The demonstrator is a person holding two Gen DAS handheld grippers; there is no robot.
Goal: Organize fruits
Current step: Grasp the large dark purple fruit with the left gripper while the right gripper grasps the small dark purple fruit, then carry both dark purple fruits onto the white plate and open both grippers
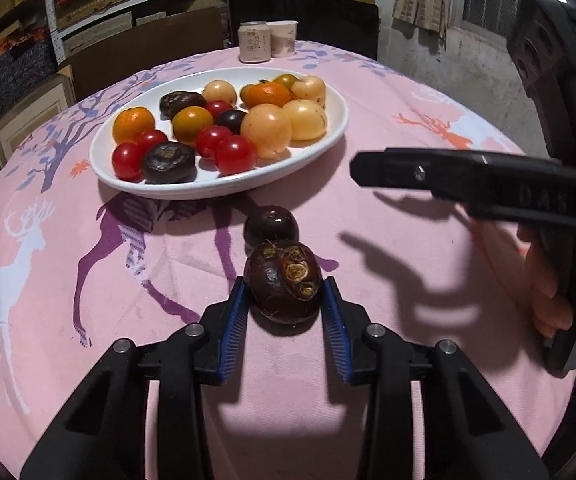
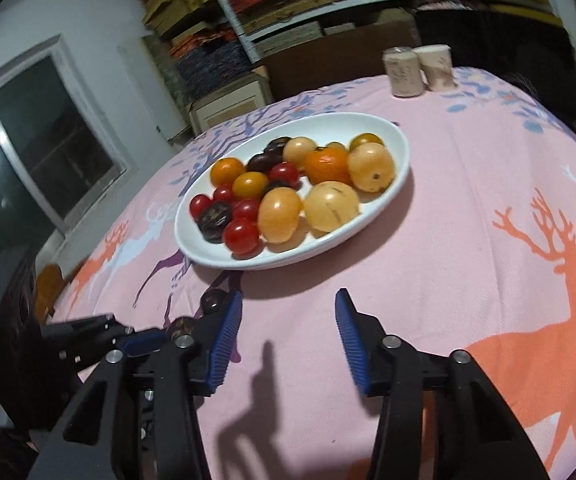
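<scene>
A white oval plate on the pink deer tablecloth holds red tomatoes, orange fruits, pale yellow fruits and dark water chestnuts. Two dark water chestnuts lie on the cloth in front of it. My left gripper has its blue pads on either side of the nearer chestnut, which rests on the cloth. The farther chestnut sits just behind it. My right gripper is open and empty above the cloth, in front of the plate. It shows from the side in the left wrist view.
Two paper cups stand at the table's far edge, also in the right wrist view. Shelves with stacked boxes and a dark chair back lie behind the table. A window is at the left.
</scene>
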